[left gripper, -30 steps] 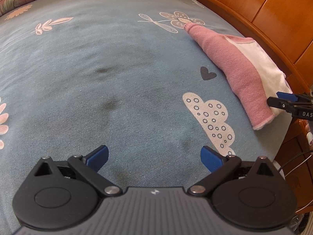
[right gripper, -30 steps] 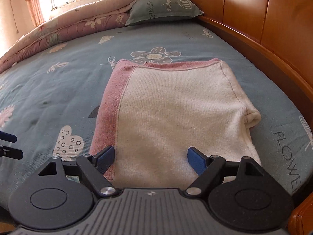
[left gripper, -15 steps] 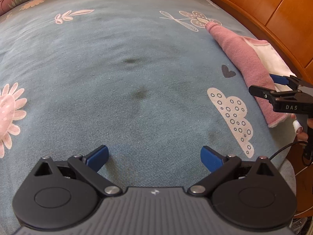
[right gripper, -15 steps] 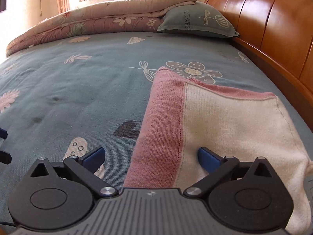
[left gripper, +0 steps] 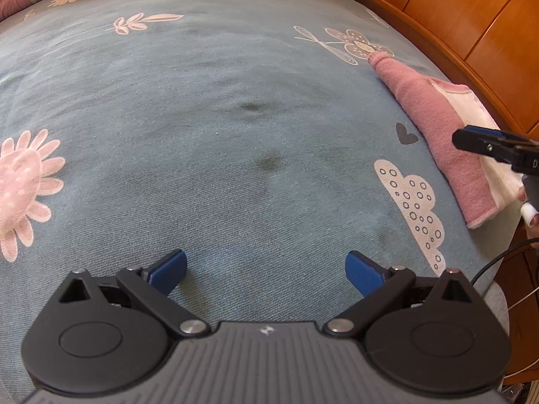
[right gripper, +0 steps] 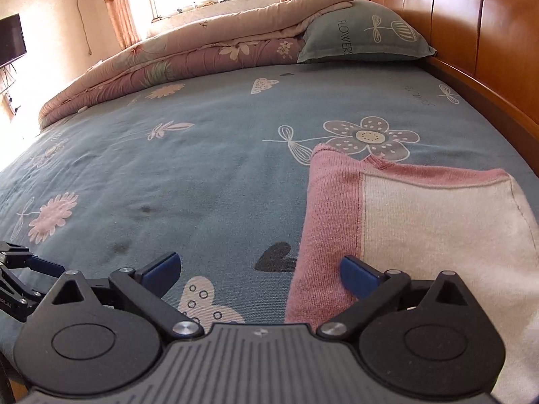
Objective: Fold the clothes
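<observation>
Nearest us, our left gripper (left gripper: 266,271) hovers over the bed sheet (left gripper: 209,128), its blue pads spread wide with nothing between them. Our right gripper (right gripper: 259,271) is just as wide and empty, its right pad over the pink edge of the folded garment (right gripper: 421,235), though we cannot tell whether it touches. The garment, a soft knit with a cream panel and pink border, is cut off at the right and lies near the wooden headboard (right gripper: 471,33). Beyond sit a pillow (right gripper: 363,33) and a rolled quilt (right gripper: 202,60).
</observation>
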`<state>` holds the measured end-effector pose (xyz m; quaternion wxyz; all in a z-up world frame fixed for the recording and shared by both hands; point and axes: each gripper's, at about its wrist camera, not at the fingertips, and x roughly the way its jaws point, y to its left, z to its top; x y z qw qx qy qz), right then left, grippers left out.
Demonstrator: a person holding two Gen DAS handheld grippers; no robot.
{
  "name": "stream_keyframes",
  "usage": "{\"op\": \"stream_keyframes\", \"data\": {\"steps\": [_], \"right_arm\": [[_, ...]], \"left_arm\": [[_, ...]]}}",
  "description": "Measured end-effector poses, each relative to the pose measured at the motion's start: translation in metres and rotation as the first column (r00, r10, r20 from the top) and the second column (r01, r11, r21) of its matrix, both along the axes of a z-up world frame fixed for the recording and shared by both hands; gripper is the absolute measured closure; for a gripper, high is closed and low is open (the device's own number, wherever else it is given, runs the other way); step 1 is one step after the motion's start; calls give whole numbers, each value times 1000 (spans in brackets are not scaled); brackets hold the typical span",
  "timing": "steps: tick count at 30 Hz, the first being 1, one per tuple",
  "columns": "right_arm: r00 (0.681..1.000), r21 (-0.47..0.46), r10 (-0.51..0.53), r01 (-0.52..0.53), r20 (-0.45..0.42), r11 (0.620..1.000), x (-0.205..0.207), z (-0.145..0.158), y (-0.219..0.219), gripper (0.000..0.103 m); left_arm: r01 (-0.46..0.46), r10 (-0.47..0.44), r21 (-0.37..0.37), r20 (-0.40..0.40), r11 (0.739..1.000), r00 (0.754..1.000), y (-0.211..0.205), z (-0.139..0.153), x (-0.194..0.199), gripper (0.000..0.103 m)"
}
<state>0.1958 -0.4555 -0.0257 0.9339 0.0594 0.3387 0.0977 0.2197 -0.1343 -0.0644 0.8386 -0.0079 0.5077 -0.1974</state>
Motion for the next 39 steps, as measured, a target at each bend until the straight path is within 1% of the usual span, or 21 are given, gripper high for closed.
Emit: {"op": "stream_keyframes", "data": {"steps": [3,6,10,14,18,20,22,24,27,30,32,35,39], "right_arm": [[999,15,-33,33,7,999,14,9,-12,0],[994,69,-58,65,-97,995,39,-15,-23,0],[991,69,-89,96,-97,993,44,-18,-25,0],[988,68,-120,126,-96,990,49,-21,-26,0],[989,30,-109,113,-104,993,51,-21,-23,0],[987,32,-122,126,-102,992,46,-14,-25,0],[984,38,-159,163,-78,986,38,-4,-34,0],[976,11,-208,209,-66,978,32,4,-44,0],[951,-52,-303,300,-60,953,26,9,-65,0],[920,-77,-387,382,-68,921,20,5,-88,0],[900,-93,-427,420,-89,903,18,-2,-100,0],[888,-88,-443,435,-122,896,15,-13,-112,0],[893,-75,-437,431,-109,899,6,-10,-106,0]], "left_arm": [[-7,7,-1,6,1000,1000,2,0,0,3],[-7,7,-8,4,1000,1000,3,0,-2,3],[7,-7,2,9,1000,1000,7,1,-5,3],[11,-11,18,30,1000,999,10,0,-6,3],[28,-29,25,36,999,999,6,1,-9,3],[43,-45,32,46,999,998,4,3,-11,3],[47,-49,33,65,998,997,2,7,-14,3],[52,-54,33,86,998,995,0,12,-16,3],[72,-76,33,112,997,991,-5,18,-20,3],[88,-94,49,139,995,986,-12,24,-24,3],[96,-105,60,155,994,982,-15,27,-27,3],[107,-117,70,174,992,978,-19,31,-31,3],[105,-118,76,207,992,971,-21,38,-35,3]]}}
